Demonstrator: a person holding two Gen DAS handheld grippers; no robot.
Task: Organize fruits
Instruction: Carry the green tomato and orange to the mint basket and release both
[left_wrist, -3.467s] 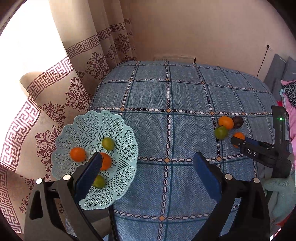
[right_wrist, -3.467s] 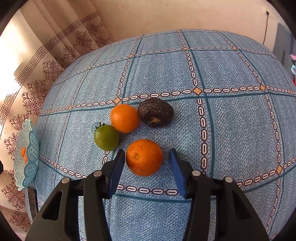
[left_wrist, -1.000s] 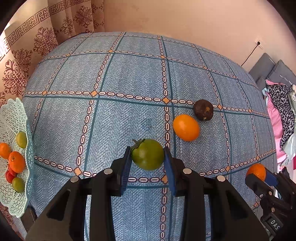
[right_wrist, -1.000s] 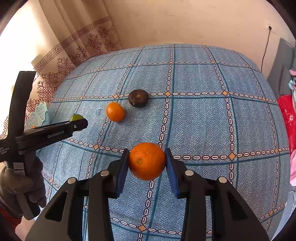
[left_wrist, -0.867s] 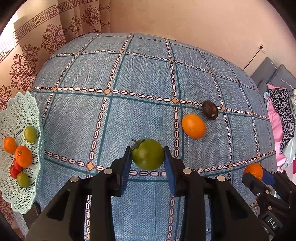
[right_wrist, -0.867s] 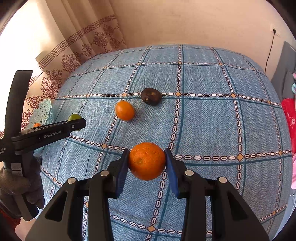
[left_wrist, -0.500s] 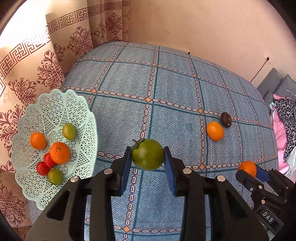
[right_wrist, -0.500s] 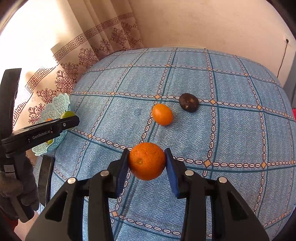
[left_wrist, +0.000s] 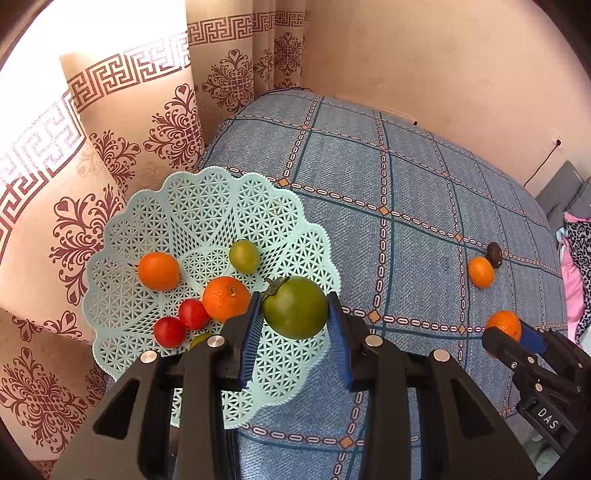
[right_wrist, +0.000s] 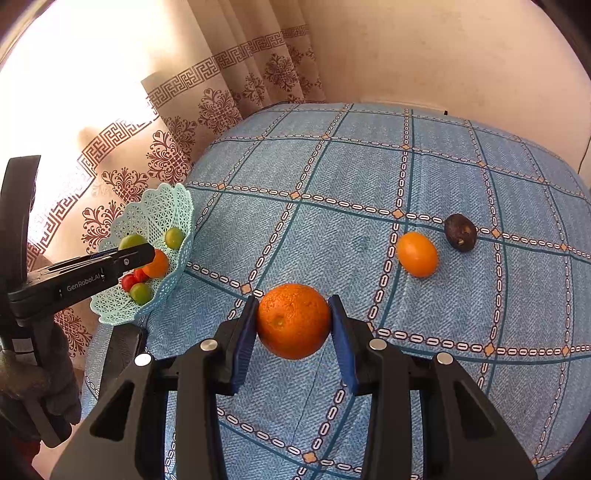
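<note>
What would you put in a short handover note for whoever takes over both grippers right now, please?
Left gripper: shut on the green tomato, held over the near side of the basket.
Right gripper: shut on the large orange, above the blue cloth, off to the basket's right.
Done: the basket holds two orange fruits, two small red ones and green ones.
Left: release the tomato into the basket, bring the large orange over, then fetch the small orange and the dark fruit beside it, both on the cloth.
</note>
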